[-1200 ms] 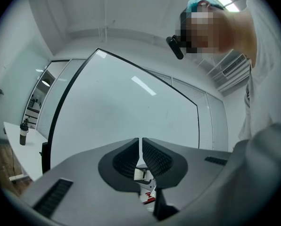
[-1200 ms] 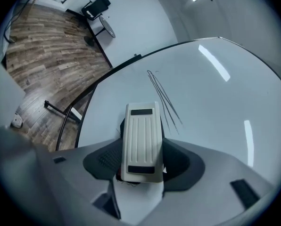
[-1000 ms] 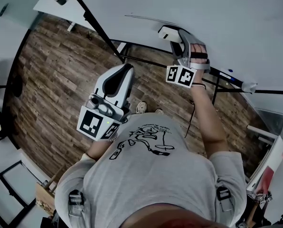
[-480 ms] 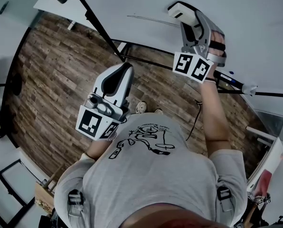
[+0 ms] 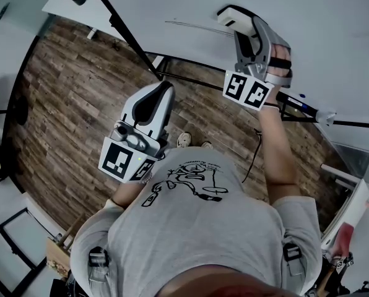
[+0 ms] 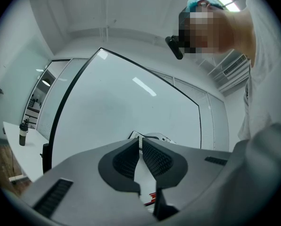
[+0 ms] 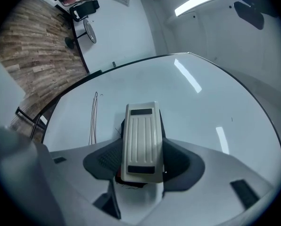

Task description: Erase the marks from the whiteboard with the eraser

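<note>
White eraser (image 7: pixel 140 135) clamped in right gripper (image 7: pixel 141 166) at the whiteboard (image 7: pixel 206 112), near thin pen lines (image 7: pixel 94 119); left gripper (image 6: pixel 141 155) closed, empty.

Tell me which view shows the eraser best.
The right gripper view: the eraser fills the centre, ribbed back facing the camera, clamped between the jaws. The head view shows it small, near the whiteboard. The left gripper view doesn't show it clearly.

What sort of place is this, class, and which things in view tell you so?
Probably an office or meeting room: a large framed whiteboard on a stand, wood-plank flooring, a white table at the side, and a ceiling strip light.
</note>
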`<action>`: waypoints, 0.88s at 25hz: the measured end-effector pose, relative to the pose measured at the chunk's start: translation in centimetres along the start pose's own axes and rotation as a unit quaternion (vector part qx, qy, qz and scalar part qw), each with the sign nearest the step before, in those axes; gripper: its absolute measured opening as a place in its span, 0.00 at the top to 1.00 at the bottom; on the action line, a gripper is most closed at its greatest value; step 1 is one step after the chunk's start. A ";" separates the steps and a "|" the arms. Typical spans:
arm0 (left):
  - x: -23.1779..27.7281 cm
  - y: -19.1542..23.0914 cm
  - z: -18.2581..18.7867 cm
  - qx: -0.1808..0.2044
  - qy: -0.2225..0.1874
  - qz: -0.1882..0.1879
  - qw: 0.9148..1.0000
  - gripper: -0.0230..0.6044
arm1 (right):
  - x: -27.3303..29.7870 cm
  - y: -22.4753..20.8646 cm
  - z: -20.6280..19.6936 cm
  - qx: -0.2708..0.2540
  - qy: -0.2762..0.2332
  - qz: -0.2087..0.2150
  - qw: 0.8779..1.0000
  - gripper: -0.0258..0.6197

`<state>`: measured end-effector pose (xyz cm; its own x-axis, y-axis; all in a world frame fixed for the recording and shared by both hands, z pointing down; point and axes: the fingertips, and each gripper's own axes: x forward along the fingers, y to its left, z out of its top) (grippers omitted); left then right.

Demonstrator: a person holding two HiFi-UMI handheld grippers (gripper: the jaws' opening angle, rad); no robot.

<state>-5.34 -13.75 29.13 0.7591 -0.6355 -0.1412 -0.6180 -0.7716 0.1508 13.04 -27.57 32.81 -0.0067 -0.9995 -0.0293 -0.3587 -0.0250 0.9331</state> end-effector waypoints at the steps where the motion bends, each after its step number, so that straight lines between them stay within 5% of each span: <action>1: 0.1 0.0 0.0 0.000 0.000 0.000 1.000 0.90 | 0.0 0.1 0.0 0.000 -0.002 -0.001 1.000 0.56; 22: 0.2 0.8 -0.7 -0.003 0.008 0.006 1.000 0.90 | 0.4 7.5 -1.3 -0.045 -0.018 0.031 0.998 0.56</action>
<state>-5.55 -14.49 29.92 0.7552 -0.6438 -0.1231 -0.6255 -0.7640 0.1580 11.58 -28.20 40.27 -0.0598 -0.9981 0.0177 -0.2710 0.0333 0.9620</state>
